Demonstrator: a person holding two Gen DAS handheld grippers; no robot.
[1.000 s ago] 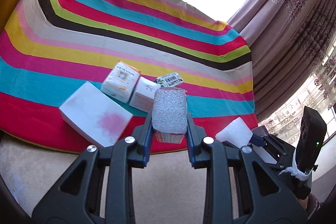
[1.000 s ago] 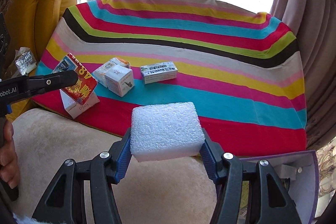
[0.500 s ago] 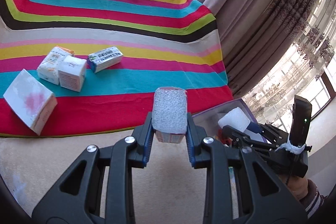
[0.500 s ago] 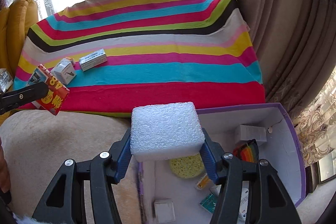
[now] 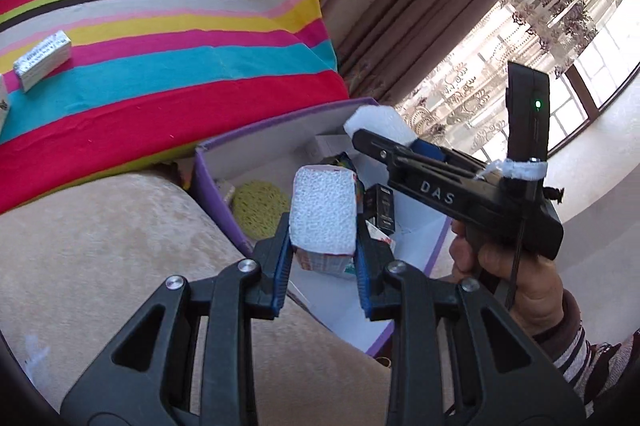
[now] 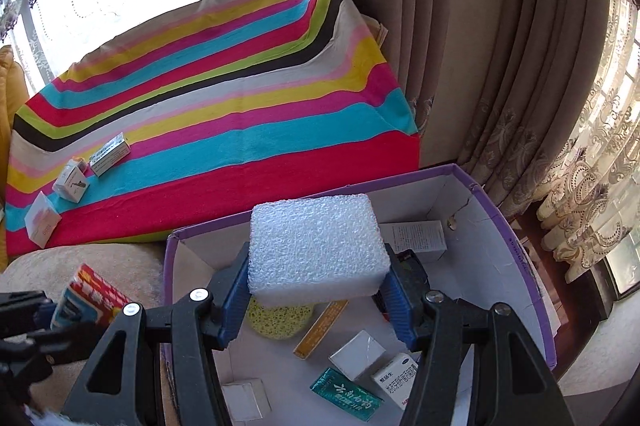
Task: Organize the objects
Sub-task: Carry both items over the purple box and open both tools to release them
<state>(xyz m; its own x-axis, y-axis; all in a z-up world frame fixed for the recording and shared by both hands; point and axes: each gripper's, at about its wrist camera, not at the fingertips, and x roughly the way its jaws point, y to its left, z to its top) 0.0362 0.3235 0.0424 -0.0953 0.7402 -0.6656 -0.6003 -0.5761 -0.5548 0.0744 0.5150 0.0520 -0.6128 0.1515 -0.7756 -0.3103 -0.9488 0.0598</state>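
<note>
You are carrying one item in each gripper toward the purple box (image 6: 516, 238), which is sitting open beside the cushioned seat. The right gripper (image 6: 318, 290) is pinching a white foam block (image 6: 316, 246) across its short sides, with its broad face level; that grip is keeping the block flat, so it should drop cleanly onto the box floor. It is hanging over the box's interior, above the yellow sponge (image 6: 280, 318) and the small cartons already lying inside. Your right hand (image 5: 516, 266) is wrapped around the handle, with the tool angled downward and in toward the box.

The left gripper (image 5: 323, 226) is clamping a small red-printed carton (image 6: 90, 296) edge-on, with a white textured face toward its camera. Its jaws are as tight as they go, pressed on the narrow sides, probably because the carton is thin that way. It is tilting down over the near rim of the box, not yet fully inside.

Three more small boxes, among them a silver-grey one (image 5: 42, 60), are waiting on the striped blanket (image 6: 240, 130), well apart from the box, so the sorting looks only partly done.
</note>
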